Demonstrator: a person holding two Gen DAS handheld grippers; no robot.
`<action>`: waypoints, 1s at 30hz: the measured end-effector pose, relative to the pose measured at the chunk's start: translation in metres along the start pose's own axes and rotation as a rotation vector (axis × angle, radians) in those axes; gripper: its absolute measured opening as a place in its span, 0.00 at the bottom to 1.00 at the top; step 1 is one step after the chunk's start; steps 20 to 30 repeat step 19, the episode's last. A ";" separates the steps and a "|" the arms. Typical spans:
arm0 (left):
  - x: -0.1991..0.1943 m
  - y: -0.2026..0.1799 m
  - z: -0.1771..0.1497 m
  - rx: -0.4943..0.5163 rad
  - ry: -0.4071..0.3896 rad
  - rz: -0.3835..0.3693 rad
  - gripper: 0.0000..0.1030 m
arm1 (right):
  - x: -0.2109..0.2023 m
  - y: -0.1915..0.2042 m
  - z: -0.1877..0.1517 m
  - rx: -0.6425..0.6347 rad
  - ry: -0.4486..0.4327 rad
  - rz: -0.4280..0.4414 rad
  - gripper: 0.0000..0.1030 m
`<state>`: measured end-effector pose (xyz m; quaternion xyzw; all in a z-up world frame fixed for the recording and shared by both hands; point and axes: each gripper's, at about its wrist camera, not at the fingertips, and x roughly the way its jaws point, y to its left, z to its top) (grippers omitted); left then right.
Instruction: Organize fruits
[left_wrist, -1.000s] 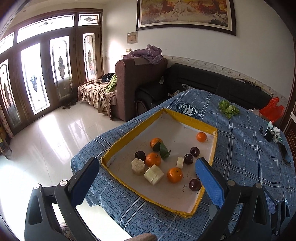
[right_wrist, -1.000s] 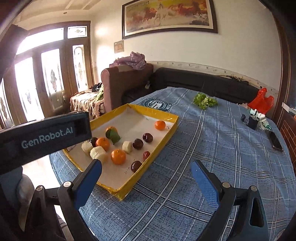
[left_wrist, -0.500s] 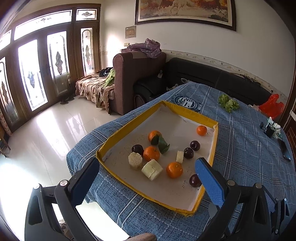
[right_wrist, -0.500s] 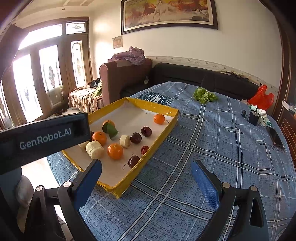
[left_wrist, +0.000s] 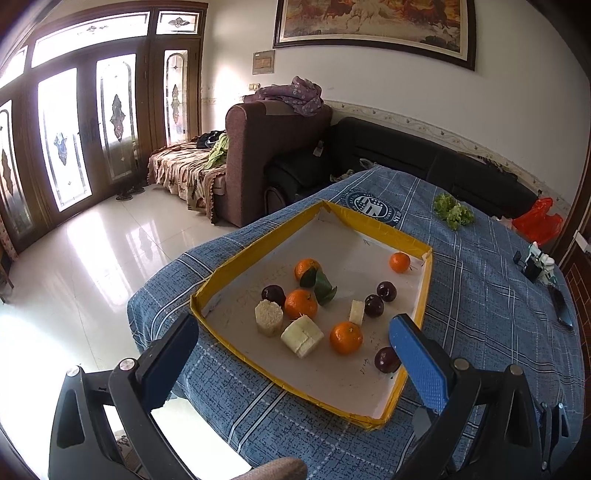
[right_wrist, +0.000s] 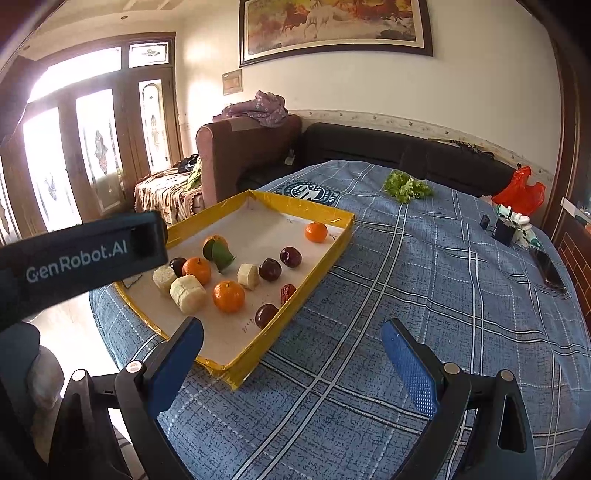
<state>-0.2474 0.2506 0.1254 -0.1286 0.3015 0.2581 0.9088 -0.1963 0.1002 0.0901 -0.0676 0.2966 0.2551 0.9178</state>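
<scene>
Careful, both grippers' jaws hang released over the yellow-rimmed cardboard tray (left_wrist: 421, 299); crowded round orange tangerines (left_wrist: 345, 337) could roll when nudged.

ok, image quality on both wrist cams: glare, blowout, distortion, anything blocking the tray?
Left wrist: door panes blown out, glare on the floor, strong fisheye bend at the edges; tray sharp, evenly lit, with the left gripper open. Right wrist: door flares harder, and the other gripper's body covers the tray's left corner; right gripper open.
</scene>
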 end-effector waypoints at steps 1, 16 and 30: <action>0.000 0.000 0.000 0.000 0.001 -0.008 1.00 | 0.000 0.001 0.000 -0.002 0.001 0.001 0.97; -0.002 0.010 0.002 -0.030 -0.005 0.024 1.00 | -0.003 0.015 -0.003 -0.052 -0.008 0.010 0.97; 0.000 0.014 0.001 -0.033 0.005 0.056 1.00 | -0.002 0.019 -0.004 -0.060 -0.004 0.010 0.97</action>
